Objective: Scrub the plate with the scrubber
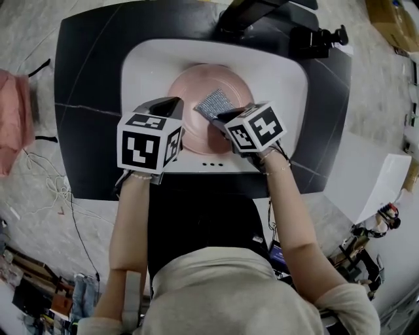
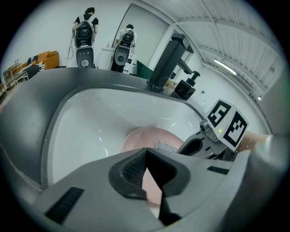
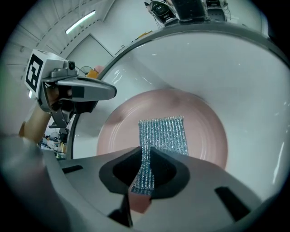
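Note:
A pink plate (image 1: 193, 131) (image 2: 145, 136) (image 3: 206, 131) lies in the white sink basin (image 1: 144, 72). On it lies a silvery mesh scrubber (image 1: 215, 101) (image 2: 166, 146) (image 3: 165, 131). My right gripper (image 1: 213, 116) (image 3: 147, 154) is shut on the scrubber's near end, and the rest of the cloth lies flat on the plate's middle. My left gripper (image 1: 177, 101) (image 2: 146, 152) is shut, its tips at the plate's left rim. Whether it pinches the rim I cannot tell. The right gripper view shows the left gripper (image 3: 113, 93) just above that rim.
A black counter (image 1: 85, 98) surrounds the basin. At its far side stand a dark faucet (image 1: 249, 13) (image 2: 167, 59) and a black soap pump (image 1: 321, 36) (image 2: 188, 86). A person with a backpack (image 2: 84, 31) stands far behind. Cables and clutter lie on the floor.

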`<state>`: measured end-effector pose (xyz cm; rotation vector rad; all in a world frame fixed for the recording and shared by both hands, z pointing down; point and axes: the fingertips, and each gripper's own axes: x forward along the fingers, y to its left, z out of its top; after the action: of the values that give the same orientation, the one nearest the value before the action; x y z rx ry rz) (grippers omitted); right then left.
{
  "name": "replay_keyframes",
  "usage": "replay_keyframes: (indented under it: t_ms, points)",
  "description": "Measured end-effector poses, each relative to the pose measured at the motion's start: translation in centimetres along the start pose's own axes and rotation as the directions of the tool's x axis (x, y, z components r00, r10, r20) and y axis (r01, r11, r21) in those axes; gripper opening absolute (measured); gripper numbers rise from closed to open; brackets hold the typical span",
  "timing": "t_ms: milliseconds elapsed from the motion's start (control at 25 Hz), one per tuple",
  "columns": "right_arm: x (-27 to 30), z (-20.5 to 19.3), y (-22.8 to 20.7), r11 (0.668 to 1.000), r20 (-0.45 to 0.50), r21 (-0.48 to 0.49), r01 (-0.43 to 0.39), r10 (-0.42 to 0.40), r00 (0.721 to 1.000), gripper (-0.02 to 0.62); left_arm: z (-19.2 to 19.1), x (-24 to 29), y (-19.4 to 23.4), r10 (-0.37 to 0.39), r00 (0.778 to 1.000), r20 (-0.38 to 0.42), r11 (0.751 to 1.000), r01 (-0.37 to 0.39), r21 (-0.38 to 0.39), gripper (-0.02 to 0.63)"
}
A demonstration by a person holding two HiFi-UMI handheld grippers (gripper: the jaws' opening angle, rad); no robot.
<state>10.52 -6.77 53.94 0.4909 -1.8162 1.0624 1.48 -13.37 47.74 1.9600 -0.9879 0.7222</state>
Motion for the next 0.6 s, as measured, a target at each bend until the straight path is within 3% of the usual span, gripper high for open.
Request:
replay_keyframes:
  t_ms: [280, 480, 600]
  points:
    - [-0.6, 2.1, 3.6, 0.989, 0.132, 0.028, -0.143, 0.138, 0.981, 0.066, 1.1, -2.4, -1.0, 0.009, 0.999, 0.037, 1.0, -0.008, -0.005, 0.018]
    - [-3.7, 4.5, 4.9, 0.981, 0.307, 0.061, -0.186, 0.159, 0.938, 0.049, 2.9, -5.3, -2.2, 0.006, 0.995, 0.104, 1.0, -0.007, 0.015, 0.019]
    - [-6.2, 5.5, 5.5, 0.975, 0.403, 0.06, -0.216, 0.174, 0.898, 0.038, 4.2, -6.8, -3.1, -0.001, 0.987, 0.16, 1.0, -0.001, 0.011, 0.02]
